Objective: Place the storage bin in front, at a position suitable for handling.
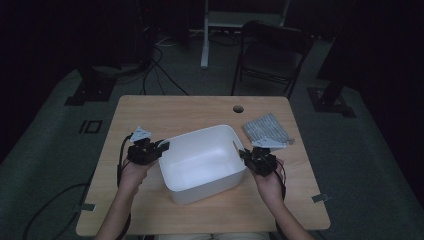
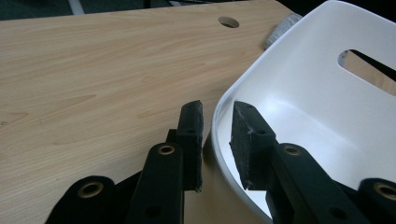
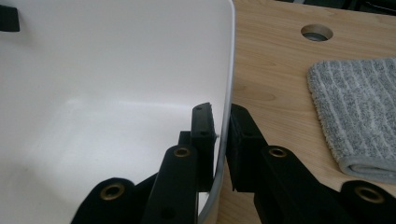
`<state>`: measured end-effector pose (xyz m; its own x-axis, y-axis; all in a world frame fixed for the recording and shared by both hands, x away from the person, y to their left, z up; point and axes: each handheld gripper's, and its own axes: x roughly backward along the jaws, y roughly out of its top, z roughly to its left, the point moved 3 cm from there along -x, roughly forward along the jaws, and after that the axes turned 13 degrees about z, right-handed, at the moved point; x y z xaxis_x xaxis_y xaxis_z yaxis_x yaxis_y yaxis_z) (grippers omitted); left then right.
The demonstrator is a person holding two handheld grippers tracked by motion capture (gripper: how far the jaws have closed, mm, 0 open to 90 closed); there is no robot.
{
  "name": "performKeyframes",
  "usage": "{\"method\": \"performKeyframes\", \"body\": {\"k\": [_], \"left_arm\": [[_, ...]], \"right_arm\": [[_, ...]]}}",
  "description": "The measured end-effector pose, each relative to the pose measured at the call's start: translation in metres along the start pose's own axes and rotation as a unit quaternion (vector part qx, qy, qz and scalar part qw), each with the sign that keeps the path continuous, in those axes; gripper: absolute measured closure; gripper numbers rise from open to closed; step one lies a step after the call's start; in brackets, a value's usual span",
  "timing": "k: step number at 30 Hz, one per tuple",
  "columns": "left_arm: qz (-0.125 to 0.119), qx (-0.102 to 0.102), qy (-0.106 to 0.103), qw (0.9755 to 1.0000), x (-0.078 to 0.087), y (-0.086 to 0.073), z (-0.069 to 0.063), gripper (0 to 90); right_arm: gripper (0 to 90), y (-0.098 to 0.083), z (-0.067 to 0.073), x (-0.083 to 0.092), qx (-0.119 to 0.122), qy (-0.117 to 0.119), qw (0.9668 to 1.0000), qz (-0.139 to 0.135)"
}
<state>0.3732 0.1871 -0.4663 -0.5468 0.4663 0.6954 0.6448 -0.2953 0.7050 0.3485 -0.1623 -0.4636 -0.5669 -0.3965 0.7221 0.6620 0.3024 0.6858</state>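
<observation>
A white plastic bin (image 1: 200, 134) stands empty in the middle of the wooden table (image 1: 165, 112). My left gripper (image 1: 162, 146) straddles the rim of its left wall. In the left gripper view the jaws (image 2: 217, 116) stand on either side of the bin wall (image 2: 308, 93) with small gaps, open. My right gripper (image 1: 244, 155) is at the right wall. In the right gripper view its jaws (image 3: 222, 116) are shut on the thin bin wall (image 3: 116, 93), one pad inside and one outside.
A folded grey striped towel (image 1: 265, 127) (image 3: 359, 112) lies on the table just behind my right gripper. A round cable hole (image 1: 238, 108) is near the table's far edge. A dark folding chair (image 1: 272, 50) stands beyond the table.
</observation>
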Motion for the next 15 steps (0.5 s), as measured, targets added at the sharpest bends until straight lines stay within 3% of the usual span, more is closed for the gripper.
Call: {"method": "performKeyframes", "body": {"k": [4, 8, 12, 14, 15], "left_arm": [[-0.002, -0.006, 0.000, 1.0000, 0.0000, -0.0010, -0.0006, 74.1], [-0.007, -0.012, 0.017, 0.9998, -0.0007, -0.0011, -0.0028, 75.7], [-0.013, -0.008, 0.016, 0.9998, -0.0016, -0.0012, -0.0037, 75.9], [-0.015, -0.006, 0.017, 0.9997, -0.0021, -0.0008, -0.0046, 75.9], [-0.014, -0.007, 0.020, 0.9997, -0.0022, -0.0006, -0.0051, 75.9]], "right_arm": [[82.2, -0.0001, -0.0010, 0.0001, 0.000, 0.004, 1.0000, 0.000], [82.1, -0.0004, -0.0016, 0.0005, 0.001, 0.006, 1.0000, -0.001], [81.3, -0.0007, -0.0021, 0.0007, 0.000, 0.009, 1.0000, 0.000], [77.9, -0.0006, -0.0039, 0.0017, -0.005, 0.021, 0.9998, 0.002], [71.0, -0.0004, -0.0051, 0.0035, -0.008, 0.032, 0.9994, -0.001]]}}
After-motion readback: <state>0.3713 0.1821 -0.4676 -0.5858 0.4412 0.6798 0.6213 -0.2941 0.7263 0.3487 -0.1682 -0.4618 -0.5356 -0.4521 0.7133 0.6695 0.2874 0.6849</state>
